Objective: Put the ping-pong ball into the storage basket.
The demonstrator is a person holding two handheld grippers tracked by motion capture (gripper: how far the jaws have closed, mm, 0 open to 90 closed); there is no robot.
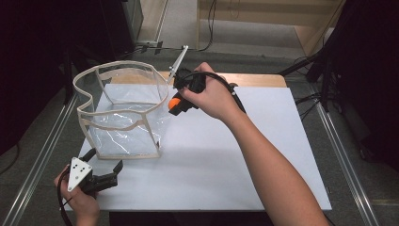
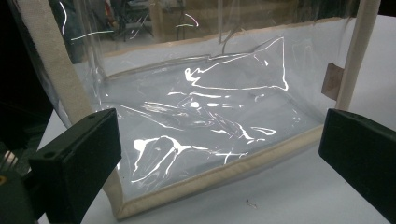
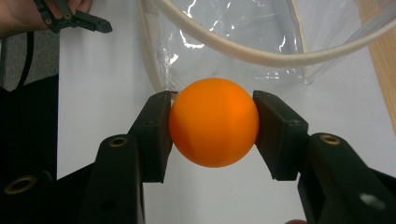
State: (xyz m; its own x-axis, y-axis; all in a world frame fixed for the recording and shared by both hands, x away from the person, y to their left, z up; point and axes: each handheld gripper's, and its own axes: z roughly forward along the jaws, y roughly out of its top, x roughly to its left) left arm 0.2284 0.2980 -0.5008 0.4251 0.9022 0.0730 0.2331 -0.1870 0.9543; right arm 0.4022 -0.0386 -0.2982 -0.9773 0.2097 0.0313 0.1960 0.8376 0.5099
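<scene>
**Orange ball clamped beside the clear bag**

Where seen from the high view: right gripper (image 1: 175, 104) raised above the counter (image 1: 235, 155), just beside the near right corner of the clear bag (image 1: 123, 113), with the orange ball (image 1: 174, 103) as a small spot of colour between the jaws. Held from above by the right hand (image 1: 211, 96), forearm running in from the bottom right. Left gripper (image 1: 104, 165) low at the counter's near left corner, jaws spread wide, aimed at the bag's near wall and apart from it.

From the right gripper view, much closer: orange ball (image 3: 214, 122) pressed on both sides by the black pads (image 3: 156, 135), jaws clamped on it. Behind the ball, the bag's cream-trimmed rim (image 3: 261, 49) curving across the top, clear plastic below it, white counter (image 3: 102, 93) underneath. Left gripper (image 3: 74, 18) at the top left corner, far off.

From the left gripper view: jaws well apart at either edge, nothing between them. Clear bag (image 2: 210, 121) straight ahead, standing upright on the counter, cream edging (image 2: 219, 175) along its base and up its corners, glare streaks on the plastic, a small tan tab (image 2: 332, 80) on the right side panel.
</scene>
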